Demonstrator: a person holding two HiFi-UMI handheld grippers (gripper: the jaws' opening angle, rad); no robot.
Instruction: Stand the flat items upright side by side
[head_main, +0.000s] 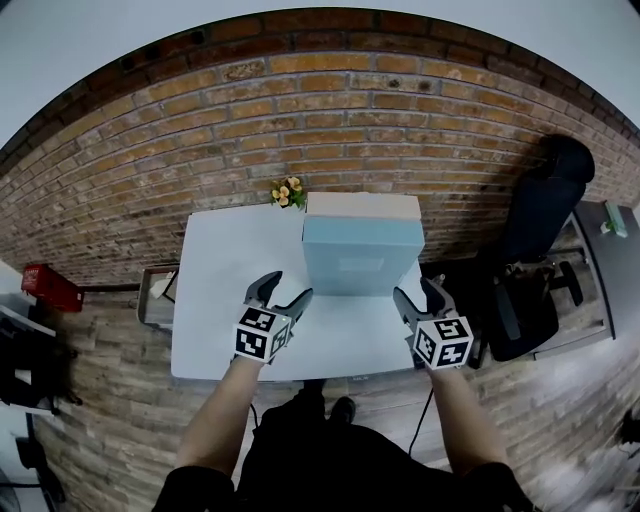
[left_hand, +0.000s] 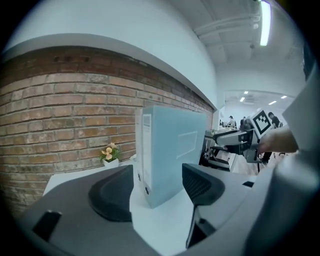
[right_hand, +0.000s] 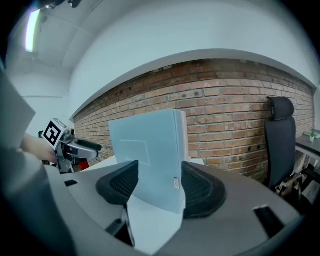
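A light blue binder (head_main: 360, 255) stands upright on the white table (head_main: 225, 300), its broad face toward me. Directly behind it stands a second, whitish flat item (head_main: 360, 206), side by side with it. My left gripper (head_main: 286, 288) is open, just off the blue binder's near left corner and not touching it. In the left gripper view the binder (left_hand: 170, 155) stands beyond the open left gripper (left_hand: 156, 192). My right gripper (head_main: 416, 290) hovers at the near right corner. In the right gripper view the binder (right_hand: 150, 155) shows past the right gripper (right_hand: 152, 190), whose pads do not press on it.
A small pot of yellow flowers (head_main: 288, 192) sits at the table's far edge against the brick wall (head_main: 330, 110). A black office chair (head_main: 540, 225) stands to the right of the table. A red object (head_main: 50, 287) lies on the floor at the left.
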